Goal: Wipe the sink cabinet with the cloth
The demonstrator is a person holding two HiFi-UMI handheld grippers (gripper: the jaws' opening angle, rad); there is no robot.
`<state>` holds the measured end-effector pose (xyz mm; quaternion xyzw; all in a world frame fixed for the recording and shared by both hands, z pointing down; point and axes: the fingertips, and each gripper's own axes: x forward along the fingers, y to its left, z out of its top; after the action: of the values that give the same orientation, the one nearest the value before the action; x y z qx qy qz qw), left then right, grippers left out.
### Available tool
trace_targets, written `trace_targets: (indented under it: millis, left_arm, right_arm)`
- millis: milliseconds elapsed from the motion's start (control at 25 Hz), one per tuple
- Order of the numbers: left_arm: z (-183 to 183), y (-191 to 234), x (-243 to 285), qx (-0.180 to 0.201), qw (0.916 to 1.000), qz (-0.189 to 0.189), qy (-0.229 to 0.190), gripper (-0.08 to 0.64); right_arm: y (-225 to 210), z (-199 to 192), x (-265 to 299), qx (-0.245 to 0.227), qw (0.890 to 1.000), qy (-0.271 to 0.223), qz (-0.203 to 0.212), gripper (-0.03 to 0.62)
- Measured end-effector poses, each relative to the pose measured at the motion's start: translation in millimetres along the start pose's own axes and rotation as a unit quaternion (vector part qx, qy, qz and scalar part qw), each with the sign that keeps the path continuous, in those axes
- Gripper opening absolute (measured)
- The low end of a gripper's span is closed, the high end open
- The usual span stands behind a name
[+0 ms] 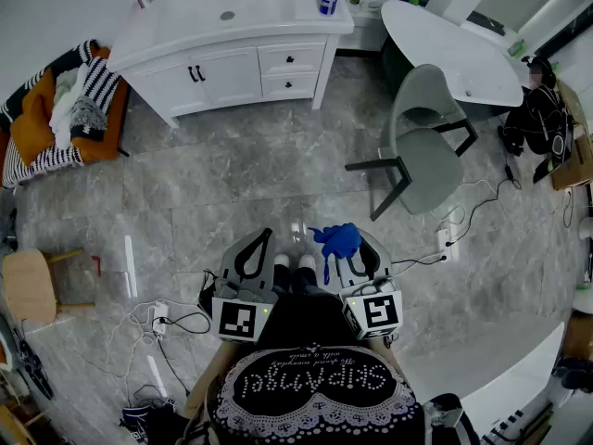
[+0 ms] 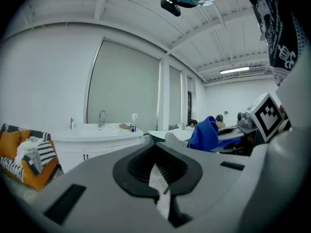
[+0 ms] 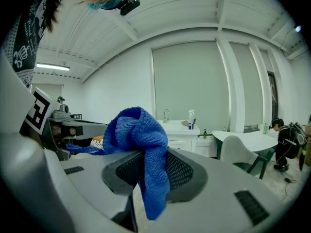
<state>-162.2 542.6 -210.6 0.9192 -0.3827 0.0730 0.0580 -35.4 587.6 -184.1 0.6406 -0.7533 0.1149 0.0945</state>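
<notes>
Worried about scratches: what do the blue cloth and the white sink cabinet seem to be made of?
The blue cloth: probably microfibre, matte; fuzzy looped nap, limp folds. The sink cabinet: probably painted wood or laminate, smooth white panelled fronts; its countertop looks glossy, perhaps ceramic or stone, uncertain from here.

Person wears black top (image 1: 310, 392) with white studded lettering and lace trim, white shoes (image 1: 307, 262). Left gripper (image 1: 259, 246) and right gripper (image 1: 363, 248): grey shells, black ribbed pads (image 2: 136, 171), cubes (image 1: 235, 319) bearing black-white square markers.
</notes>
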Motion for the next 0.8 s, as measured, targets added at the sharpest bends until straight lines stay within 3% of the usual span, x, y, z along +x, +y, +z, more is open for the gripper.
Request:
trace_targets:
  millis: [360, 600, 800]
  left_arm:
    - [0.7, -10.0, 0.7, 0.006, 1.0, 0.001, -0.001, 0.003]
    - [-0.7, -35.3, 6.0, 0.011, 0.9996, -0.026, -0.003, 0.005]
    - [1.5, -54.1, 11.4, 0.002, 0.9996, -0.018, -0.022, 0.005]
  right_arm:
    - [-3.0, -6.2, -7.1, 0.004, 1.0, 0.0, 0.013, 0.116]
    - [-15.5, -5.9, -17.6, 0.043, 0.998, -0.017, 0.038, 0.117]
    - [-26.7, -9.3, -26.9, 0.016, 0.999, -0.012, 0.043, 0.117]
